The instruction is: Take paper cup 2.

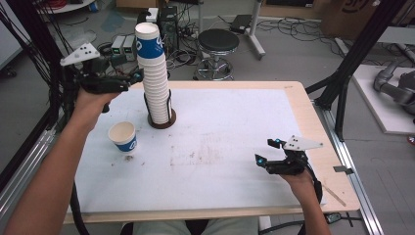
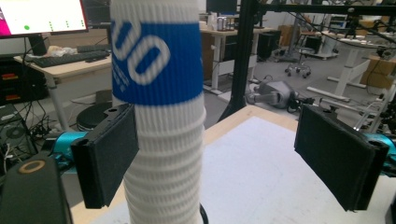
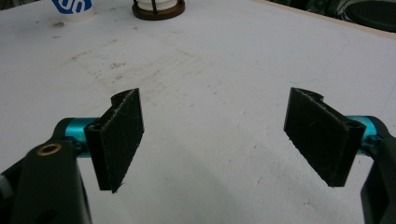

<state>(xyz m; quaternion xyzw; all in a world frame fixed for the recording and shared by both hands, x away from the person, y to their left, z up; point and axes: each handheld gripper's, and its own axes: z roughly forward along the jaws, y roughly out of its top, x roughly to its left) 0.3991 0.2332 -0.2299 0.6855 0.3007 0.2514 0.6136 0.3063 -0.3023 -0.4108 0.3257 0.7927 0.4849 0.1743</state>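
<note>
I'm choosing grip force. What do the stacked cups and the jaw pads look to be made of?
The tall stack of white ribbed cups looks like matte corrugated paper, its blue printed band included. The left gripper's black pads look like soft matte foam or rubber; which, I cannot tell.

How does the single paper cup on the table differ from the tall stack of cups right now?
The single white-and-blue paper cup stands alone on the white table; the tall stack of ribbed white paper cups sits in a dark round holder. The left gripper is at the stack; nothing touches the single cup. Both stand upright.
</note>
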